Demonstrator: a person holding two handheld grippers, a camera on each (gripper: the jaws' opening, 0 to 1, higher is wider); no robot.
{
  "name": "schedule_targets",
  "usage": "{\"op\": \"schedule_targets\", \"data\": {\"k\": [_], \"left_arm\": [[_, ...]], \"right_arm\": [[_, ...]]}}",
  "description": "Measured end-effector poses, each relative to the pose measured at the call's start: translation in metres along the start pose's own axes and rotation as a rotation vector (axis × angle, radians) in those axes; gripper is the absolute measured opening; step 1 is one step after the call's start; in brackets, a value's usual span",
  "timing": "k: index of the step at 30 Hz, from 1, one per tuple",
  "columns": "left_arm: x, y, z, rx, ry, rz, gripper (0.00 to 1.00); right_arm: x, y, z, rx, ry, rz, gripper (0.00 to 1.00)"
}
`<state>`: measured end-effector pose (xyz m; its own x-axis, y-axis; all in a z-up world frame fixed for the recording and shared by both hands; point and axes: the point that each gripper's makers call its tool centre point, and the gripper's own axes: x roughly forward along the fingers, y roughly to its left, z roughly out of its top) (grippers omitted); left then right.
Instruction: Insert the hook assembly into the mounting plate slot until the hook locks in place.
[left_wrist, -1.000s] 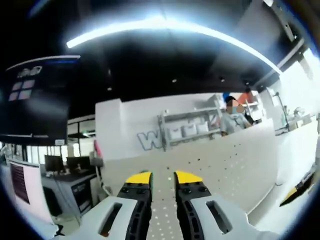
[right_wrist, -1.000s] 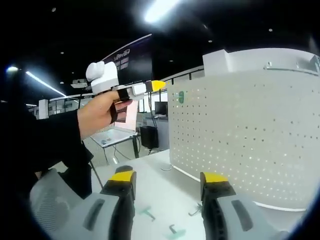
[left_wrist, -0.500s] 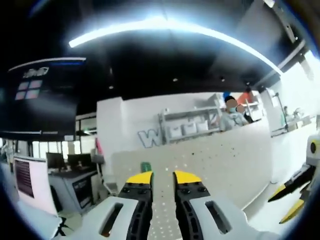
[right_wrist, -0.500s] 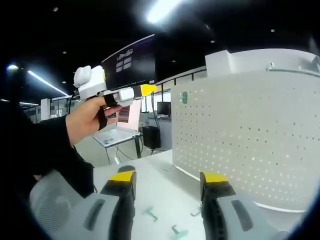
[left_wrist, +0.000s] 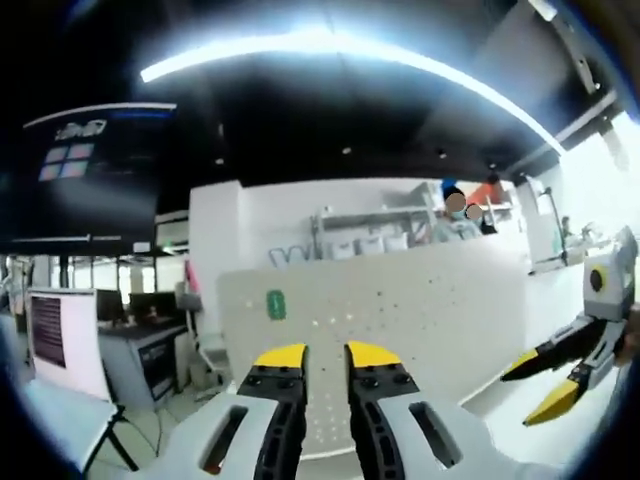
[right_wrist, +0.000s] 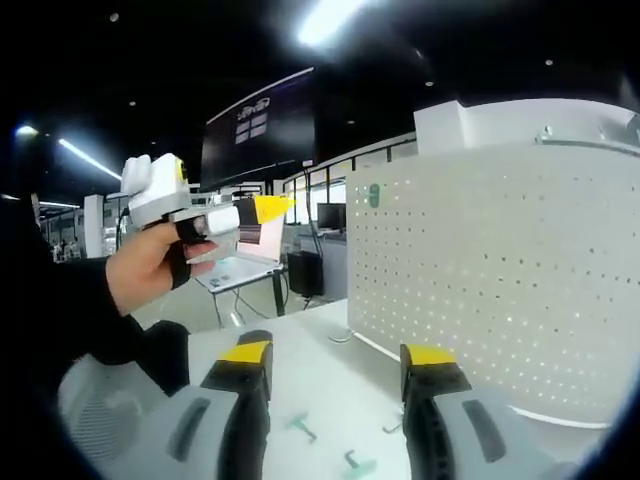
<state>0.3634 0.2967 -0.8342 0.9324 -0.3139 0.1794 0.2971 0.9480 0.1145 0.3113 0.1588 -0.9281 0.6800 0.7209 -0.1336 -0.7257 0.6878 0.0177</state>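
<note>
I count one pegboard (right_wrist: 500, 290), three hooks (right_wrist: 300, 428) on counter (right_wrist: 310, 350) between my right fingers (right_wrist: 245, 352); both grippers open, empty

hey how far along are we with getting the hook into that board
Nothing looks done yet. The white pegboard stands on the table, and small hooks lie loose in front of it. The right gripper is open and empty; the left gripper holds nothing. Picking up and inserting remain.

pegboard panel (right_wrist: 500, 290): white, matt, perforated, metal-like | tabletop (right_wrist: 320, 385): smooth white | left gripper (right_wrist: 262, 208): glossy plastic, yellow tips
</note>
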Motion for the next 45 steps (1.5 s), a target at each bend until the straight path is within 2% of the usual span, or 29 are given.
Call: {"op": "schedule_targets", "data": {"k": [7,13,22,27,34,45], "left_arm": [[-0.024,-0.014,-0.017,-0.016,0.033,-0.019,0.14],[-0.037,-0.023,-0.035,-0.035,0.061,-0.025,0.14],[-0.037,-0.031,-0.05,-0.028,0.091,-0.043,0.12],[-0.037,-0.027,-0.052,-0.03,0.092,-0.043,0.13],[-0.039,-0.031,-0.051,-0.028,0.093,-0.06,0.13],[-0.039,-0.038,-0.053,-0.023,0.099,-0.086,0.13]], "right_arm": [[-0.007,-0.016,0.002,0.002,-0.007,-0.045,0.49],[-0.006,-0.017,-0.002,0.0,0.008,-0.051,0.49],[0.0,-0.009,-0.01,-0.012,0.039,-0.029,0.49],[0.002,-0.008,-0.013,-0.017,0.055,-0.024,0.49],[0.007,0.001,-0.019,-0.04,0.079,-0.002,0.48],[0.005,-0.014,-0.051,-0.025,0.176,-0.036,0.47]]}}
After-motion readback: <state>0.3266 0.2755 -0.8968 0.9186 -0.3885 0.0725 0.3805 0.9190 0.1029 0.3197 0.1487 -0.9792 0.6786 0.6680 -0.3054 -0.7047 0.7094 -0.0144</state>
